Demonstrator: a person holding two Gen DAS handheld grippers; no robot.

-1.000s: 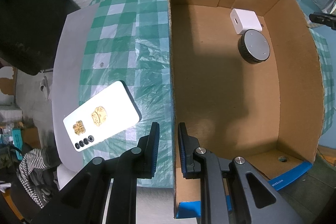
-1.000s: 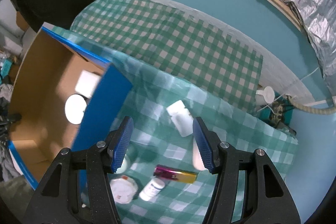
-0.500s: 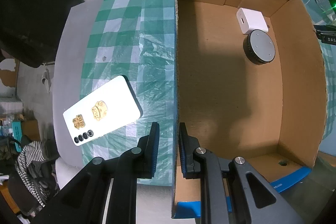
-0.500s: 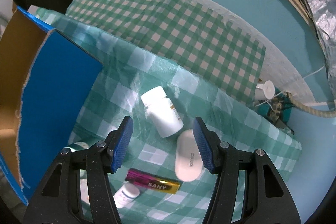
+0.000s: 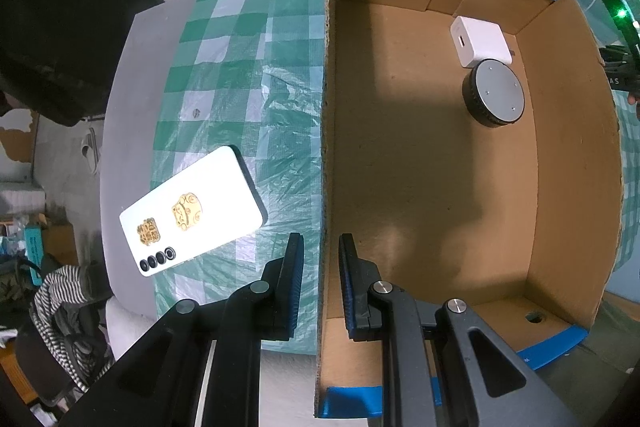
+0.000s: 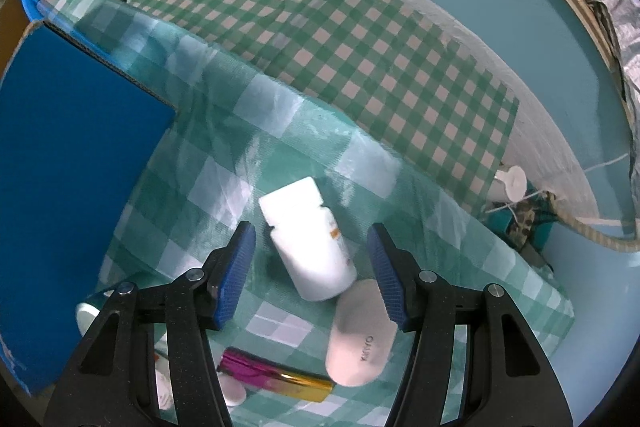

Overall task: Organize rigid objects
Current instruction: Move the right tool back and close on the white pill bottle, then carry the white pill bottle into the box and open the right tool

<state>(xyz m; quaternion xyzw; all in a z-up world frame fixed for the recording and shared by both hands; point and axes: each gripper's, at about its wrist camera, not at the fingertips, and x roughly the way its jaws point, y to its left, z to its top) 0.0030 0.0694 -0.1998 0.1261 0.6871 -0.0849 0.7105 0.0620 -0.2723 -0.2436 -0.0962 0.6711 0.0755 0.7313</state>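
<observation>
In the left wrist view, my left gripper (image 5: pixel 321 247) straddles the left wall of an open cardboard box (image 5: pixel 325 107), jaws nearly together with the wall between them. A white charger cube (image 5: pixel 480 39) and a dark round puck (image 5: pixel 494 93) lie on the box floor at the far right. To the left of the box a white phone (image 5: pixel 192 215) lies back up on the green checked cloth. In the right wrist view, my right gripper (image 6: pixel 311 228) hangs open low over a white pill bottle (image 6: pixel 308 255) that lies on its side between the fingers, untouched.
A white oval case (image 6: pixel 360 339), a magenta-and-gold stick (image 6: pixel 276 379) and a small white bottle (image 6: pixel 234 393) lie just behind the right fingers. The box's blue outer wall (image 6: pixel 72 187) stands close on the left. The cloth's far edge drops to a teal floor.
My right gripper has come down and shifted away from the box, so the white pill bottle now lies large between its open fingers. The left gripper stays on the box wall.
</observation>
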